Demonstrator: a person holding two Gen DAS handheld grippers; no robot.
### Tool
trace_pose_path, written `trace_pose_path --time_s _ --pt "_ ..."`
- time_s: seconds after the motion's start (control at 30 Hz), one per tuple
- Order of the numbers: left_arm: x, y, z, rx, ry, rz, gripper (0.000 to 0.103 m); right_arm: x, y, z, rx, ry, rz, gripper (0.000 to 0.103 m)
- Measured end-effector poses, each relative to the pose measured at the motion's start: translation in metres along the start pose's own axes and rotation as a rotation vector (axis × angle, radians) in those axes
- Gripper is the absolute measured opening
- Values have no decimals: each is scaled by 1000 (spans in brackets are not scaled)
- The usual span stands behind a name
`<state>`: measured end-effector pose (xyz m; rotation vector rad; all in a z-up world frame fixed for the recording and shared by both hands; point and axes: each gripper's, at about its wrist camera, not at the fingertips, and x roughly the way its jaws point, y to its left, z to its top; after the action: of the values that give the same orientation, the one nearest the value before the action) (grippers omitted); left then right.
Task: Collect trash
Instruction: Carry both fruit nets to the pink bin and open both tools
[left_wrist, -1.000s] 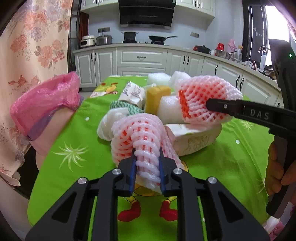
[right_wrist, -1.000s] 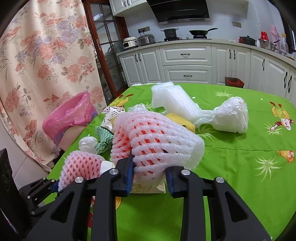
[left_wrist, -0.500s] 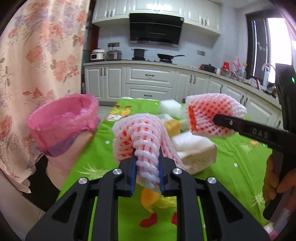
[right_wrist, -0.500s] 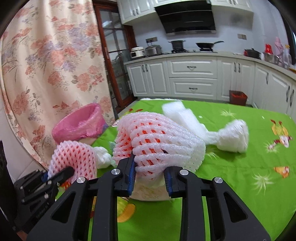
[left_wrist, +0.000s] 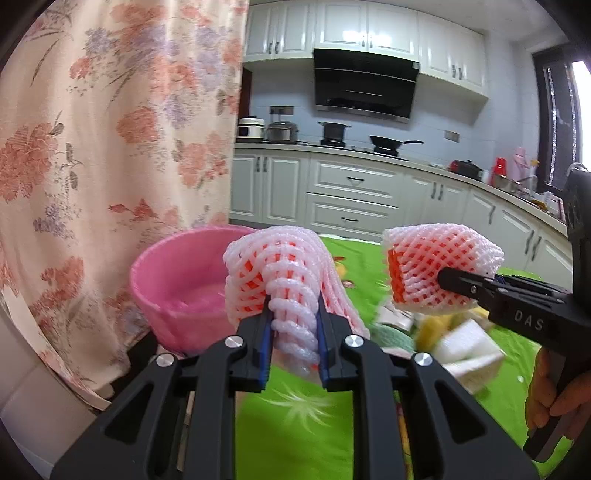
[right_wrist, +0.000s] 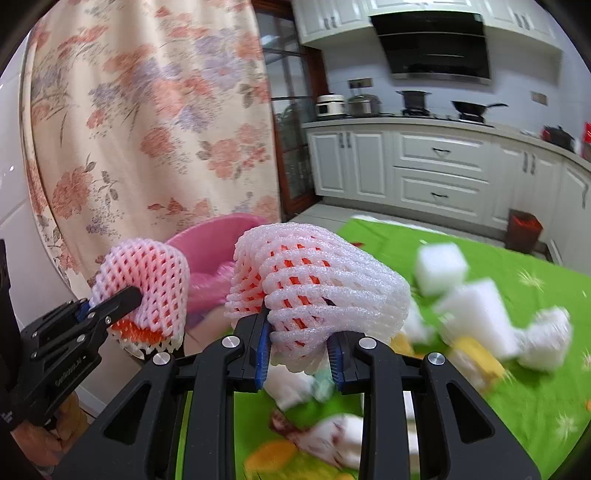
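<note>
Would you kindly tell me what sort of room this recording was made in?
A home kitchen, most likely: white cabinets, a range hood above a frying pan on the stove, and a rice cooker on the counter.

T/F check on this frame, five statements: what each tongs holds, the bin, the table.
1. The left tongs grip a foam fruit net. True.
2. The right tongs are empty. False: they clamp a second foam net.
3. The bin has a pink liner. True.
4. Both nets lie inside the bin. False: both are held in the air.
5. The tablecloth is blue. False: green.
</note>
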<state>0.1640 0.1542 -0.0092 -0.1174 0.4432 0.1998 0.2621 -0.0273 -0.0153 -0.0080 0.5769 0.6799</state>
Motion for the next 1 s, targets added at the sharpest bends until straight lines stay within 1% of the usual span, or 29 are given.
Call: trace_pose_path --time_s 0.2,0.43,0.6,0.73,0.77,0.8,0.83,0.9,0.93,1.0 --pt "29 45 27 -49 0 58 20 49 29 29 -26 24 69 27" --pt "72 93 42 -99 40 122 22 102 59 50 -73 58 97 28" --pt "90 118 47 -111 54 146 24 134 74 58 -125 78 88 31" --pt "103 135 55 -128 62 137 28 150 85 67 -163 78 92 32" --pt "107 139 58 -132 64 127 29 154 88 68 -178 83 93 35" --pt "109 141 60 -133 67 122 33 159 92 69 -201 89 92 40" --pt "112 143 64 -131 66 118 35 161 94 69 -219 92 90 44" --pt "116 147 70 -130 62 124 46 167 99 67 -253 104 99 62" --pt "118 150 72 -132 56 123 49 168 100 66 -260 103 98 64" --pt "118 152 75 -135 49 127 53 170 101 63 -278 105 94 64"
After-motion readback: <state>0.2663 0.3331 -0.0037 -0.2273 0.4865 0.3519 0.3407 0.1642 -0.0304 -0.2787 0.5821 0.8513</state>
